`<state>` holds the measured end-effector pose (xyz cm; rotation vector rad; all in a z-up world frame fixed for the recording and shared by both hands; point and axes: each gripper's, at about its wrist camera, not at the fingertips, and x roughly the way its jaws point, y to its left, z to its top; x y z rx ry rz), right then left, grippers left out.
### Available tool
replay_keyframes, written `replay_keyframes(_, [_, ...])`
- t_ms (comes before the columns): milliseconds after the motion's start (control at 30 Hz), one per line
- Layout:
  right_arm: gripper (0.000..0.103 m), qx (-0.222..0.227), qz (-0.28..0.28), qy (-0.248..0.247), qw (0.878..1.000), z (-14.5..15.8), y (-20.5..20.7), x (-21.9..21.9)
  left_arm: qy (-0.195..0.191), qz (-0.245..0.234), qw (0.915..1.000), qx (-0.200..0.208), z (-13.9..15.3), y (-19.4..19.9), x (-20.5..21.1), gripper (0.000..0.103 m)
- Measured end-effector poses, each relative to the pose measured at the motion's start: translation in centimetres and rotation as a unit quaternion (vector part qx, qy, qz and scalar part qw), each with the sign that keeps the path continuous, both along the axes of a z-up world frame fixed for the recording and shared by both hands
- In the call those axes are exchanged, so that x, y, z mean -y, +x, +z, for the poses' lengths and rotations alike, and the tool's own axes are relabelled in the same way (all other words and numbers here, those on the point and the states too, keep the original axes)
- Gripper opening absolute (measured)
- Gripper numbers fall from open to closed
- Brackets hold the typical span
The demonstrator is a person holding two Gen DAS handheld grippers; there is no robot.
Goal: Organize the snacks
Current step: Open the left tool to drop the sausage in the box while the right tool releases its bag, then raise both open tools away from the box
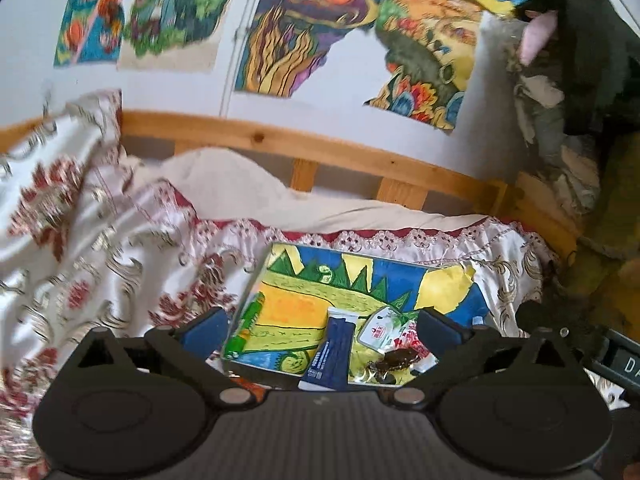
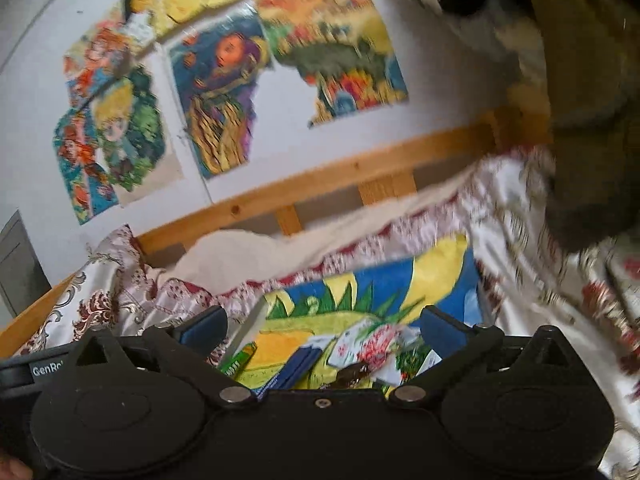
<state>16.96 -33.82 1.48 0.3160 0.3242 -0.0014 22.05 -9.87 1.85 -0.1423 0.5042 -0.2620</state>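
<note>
Two claws, left point(image 1: 323, 326) & right point(image 2: 324, 326), both spread, snacks on painted board point(image 1: 360, 276) near bed rail point(image 1: 280, 140)

You see one painted board point(image 1: 360, 280) on bed. On it, four snacks: one green stick pack point(image 1: 245, 330), one navy pouch point(image 1: 331, 354), one white sachet point(image 1: 380, 330), one clear-wrapped brown snack point(image 1: 394, 362). Four wall pictures point(image 1: 304, 36).

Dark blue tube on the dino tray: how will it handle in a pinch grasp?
The dark blue tube looks like a soft squeeze tube with a flat crimped end, so it probably dents rather than staying rigid. It lies flat on the painted tray, so rolling seems unlikely. Its glossy skin may slip. The open left gripper straddles it.
</note>
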Motion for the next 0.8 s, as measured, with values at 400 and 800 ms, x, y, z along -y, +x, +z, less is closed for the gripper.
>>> replay_keyframes(400, [0.102, 0.028, -0.008, -0.05, 0.998, 1.6, -8.0, -1.5, 0.031, 0.022, 0.9987, 0.036, 1.7, -7.3, -2.0, 0.102])
replay_keyframes(800, [0.102, -0.051, -0.023, -0.089, 0.994, 0.1, -13.1, -4.0, 0.043, 0.031, 0.9986, -0.007, 0.2, -13.3, -5.4, 0.103])
